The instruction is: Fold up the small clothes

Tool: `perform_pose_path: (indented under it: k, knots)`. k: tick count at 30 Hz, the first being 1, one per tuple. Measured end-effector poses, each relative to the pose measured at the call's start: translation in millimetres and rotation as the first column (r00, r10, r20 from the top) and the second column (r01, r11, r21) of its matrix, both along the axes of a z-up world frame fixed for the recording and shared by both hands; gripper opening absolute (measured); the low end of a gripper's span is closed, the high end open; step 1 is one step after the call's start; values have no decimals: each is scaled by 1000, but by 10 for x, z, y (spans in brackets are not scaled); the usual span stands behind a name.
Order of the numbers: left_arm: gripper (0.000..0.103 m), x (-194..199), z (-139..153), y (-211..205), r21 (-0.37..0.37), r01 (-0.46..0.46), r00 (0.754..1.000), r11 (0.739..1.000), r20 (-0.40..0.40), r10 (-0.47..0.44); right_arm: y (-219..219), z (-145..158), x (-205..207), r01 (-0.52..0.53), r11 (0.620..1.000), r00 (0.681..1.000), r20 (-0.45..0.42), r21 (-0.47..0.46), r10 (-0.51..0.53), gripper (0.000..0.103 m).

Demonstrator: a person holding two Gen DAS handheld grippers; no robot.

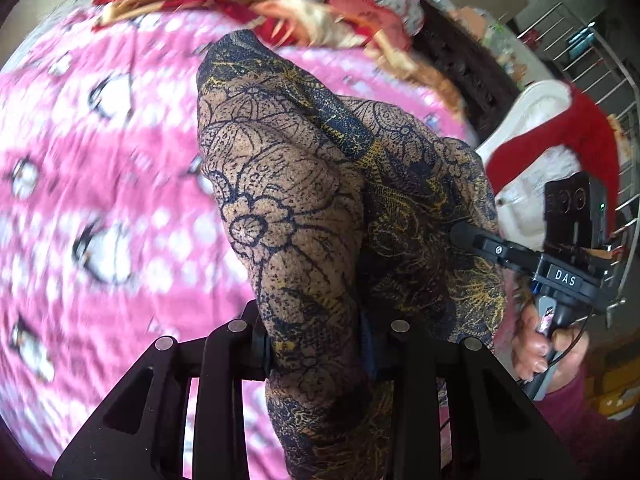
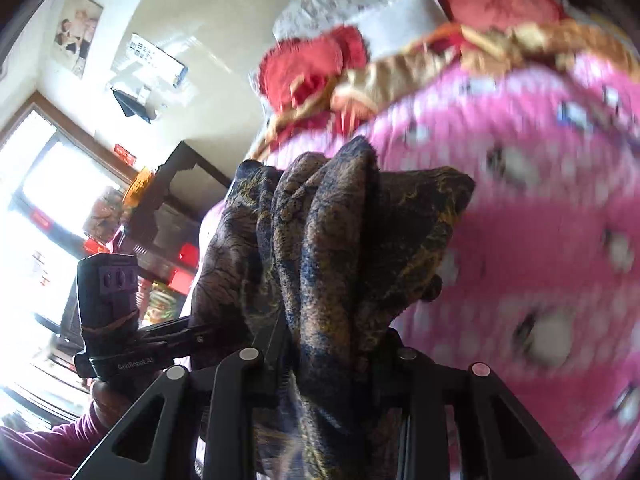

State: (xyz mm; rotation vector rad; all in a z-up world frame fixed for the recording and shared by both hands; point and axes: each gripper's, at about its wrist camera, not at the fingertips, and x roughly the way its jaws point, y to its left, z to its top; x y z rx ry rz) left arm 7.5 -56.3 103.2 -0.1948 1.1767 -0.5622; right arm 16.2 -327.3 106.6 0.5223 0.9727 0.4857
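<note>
The left gripper is clamping a bunched fold of the patterned garment, its fingers drawn narrow on the cloth, which is rising from between them and spreading forward over the view. The right gripper is pinching another gathered part of the same garment; its fingers are likewise close together with the fabric pressed between them and draping down over both sides.

The garment is hanging lifted above the pink bedsheet, stretched between the two grippers rather than lying flat. It is a thin brown cloth printed with dark blue flower outlines and speckles, with patches of navy and yellow tracery. In the left wrist view one peak of it is standing up towards the far end of the bed; in the right wrist view it is crumpling into several upright ridges.

The bedsheet is showing white penguin-like figures, blurred. At its far end a heap of red and gold fabric is lying. A hand is gripping the right gripper's handle, in a magenta sleeve.
</note>
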Motion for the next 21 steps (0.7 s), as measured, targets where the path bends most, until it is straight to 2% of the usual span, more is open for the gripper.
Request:
perform_pose_path:
  k: [1, 2, 3, 4, 5, 6, 8, 10, 12, 15, 18, 21]
  knots:
    - [33, -41, -114, 22, 62, -13, 1000, 998, -13, 14, 47, -106, -38, 10, 1000, 1000, -22, -29, -11, 40]
    - [37, -77, -232, 43, 122, -28, 999, 992, -26, 31, 83, -197, -59, 24, 996, 999, -44, -86, -28, 43]
    - [44, -116, -284, 75, 146, -48, 999, 988, -13, 50, 117, -288, -79, 46, 981, 997, -58, -190, -58, 43]
    - [47, -160, -275, 113, 136, -67, 998, 988, 15, 66, 107, -305, -94, 75, 962, 994, -52, -263, -91, 43]
    - [54, -201, -242, 142, 128, -82, 996, 988, 39, 78, 80, -275, -117, 106, 949, 992, -32, -296, -120, 43]
    - [60, -246, -195, 165, 138, -97, 994, 986, 62, 89, 48, -203, -142, 124, 952, 991, -8, -279, -131, 43]
    - [63, -308, -108, 197, 152, -120, 988, 981, 112, 103, 65, -16, -171, 116, 968, 993, 43, -223, -109, 43]
    - [63, -329, -10, 201, 156, -154, 979, 976, 157, 129, 281, 163, -161, 52, 965, 994, 102, -257, -27, 43]
    - [63, -346, 19, 220, 170, -178, 972, 969, 186, 146, 542, 211, -119, -3, 953, 990, 135, -302, 46, 43]
    - [64, -270, 20, 181, 207, -208, 962, 956, 222, 161, 760, -12, 74, -38, 942, 992, 105, -334, 77, 43]
    - [64, -263, 16, 157, 215, -214, 956, 953, 247, 159, 785, -418, 250, 3, 906, 999, 41, -424, 15, 38]
    - [63, -265, 41, 161, 210, -237, 948, 949, 266, 178, 643, -406, 245, 44, 926, 999, 35, -375, -34, 36]
